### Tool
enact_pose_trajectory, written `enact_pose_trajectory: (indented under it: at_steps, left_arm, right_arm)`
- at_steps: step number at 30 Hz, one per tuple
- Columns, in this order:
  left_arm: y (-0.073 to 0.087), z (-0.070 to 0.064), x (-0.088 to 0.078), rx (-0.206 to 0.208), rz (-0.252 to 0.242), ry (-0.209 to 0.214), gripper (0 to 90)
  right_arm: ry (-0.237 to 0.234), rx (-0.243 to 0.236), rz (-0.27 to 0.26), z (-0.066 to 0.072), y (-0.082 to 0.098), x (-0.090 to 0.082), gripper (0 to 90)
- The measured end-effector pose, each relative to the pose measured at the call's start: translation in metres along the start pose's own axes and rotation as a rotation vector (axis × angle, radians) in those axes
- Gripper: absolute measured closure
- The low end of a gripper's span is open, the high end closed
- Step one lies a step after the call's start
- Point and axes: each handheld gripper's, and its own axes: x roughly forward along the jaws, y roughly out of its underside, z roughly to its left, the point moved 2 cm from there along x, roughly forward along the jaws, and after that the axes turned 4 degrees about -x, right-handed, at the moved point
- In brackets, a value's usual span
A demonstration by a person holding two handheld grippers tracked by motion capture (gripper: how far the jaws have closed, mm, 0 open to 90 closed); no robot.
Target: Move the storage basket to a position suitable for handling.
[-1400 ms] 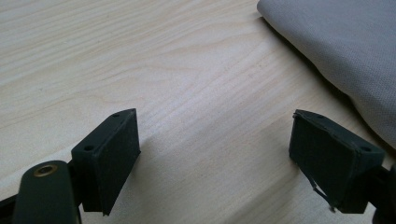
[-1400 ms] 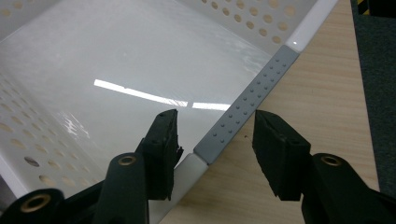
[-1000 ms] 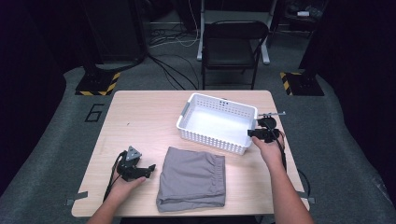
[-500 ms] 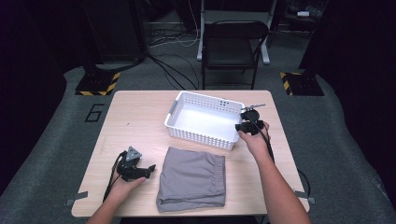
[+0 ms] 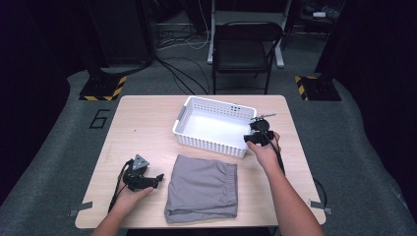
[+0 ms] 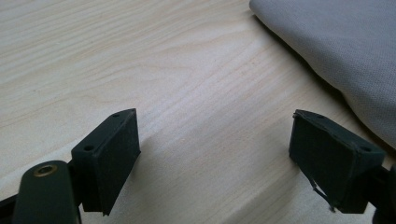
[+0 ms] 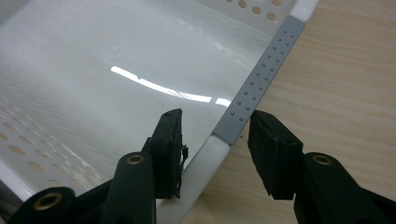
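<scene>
Grey handle strip [image 7: 261, 79] of the empty white basket [image 5: 215, 127] sat between the right gripper's [image 7: 215, 135] just-opening jaws, unpressed; the left gripper's [image 6: 215, 154] jaws gaped, shorts [image 6: 336, 42] at two o'clock.

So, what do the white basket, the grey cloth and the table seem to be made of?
White basket: likely glossy moulded plastic; light glints on its floor, punched holes, a matte grey grip strip on the rim.
Grey cloth: soft woven or knit fabric, fine dotted texture, folded.
Table: pale wood or wood-look laminate; grain lines show.
</scene>
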Motion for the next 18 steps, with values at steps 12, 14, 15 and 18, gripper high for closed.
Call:
enact_pose_trajectory:
  at_steps: [12,14,15,18]
  left_arm:
    - [0.000,0.000,0.000,-0.002,-0.001,0.001,16.0]
    - [0.000,0.000,0.000,-0.002,-0.001,0.001,16.0]
    - [0.000,0.000,0.000,-0.002,-0.001,0.000,16.0]
    - [0.000,0.000,0.000,-0.002,-0.001,0.000,16.0]
  right_arm:
    - [-0.036,-0.052,0.005,0.012,-0.010,0.005,62.4]
    - [-0.042,-0.071,0.001,0.015,-0.011,0.005,63.6]
    - [-0.043,-0.080,-0.002,0.016,-0.011,0.006,63.9]
    - [-0.044,-0.100,-0.009,0.017,-0.013,0.008,64.1]
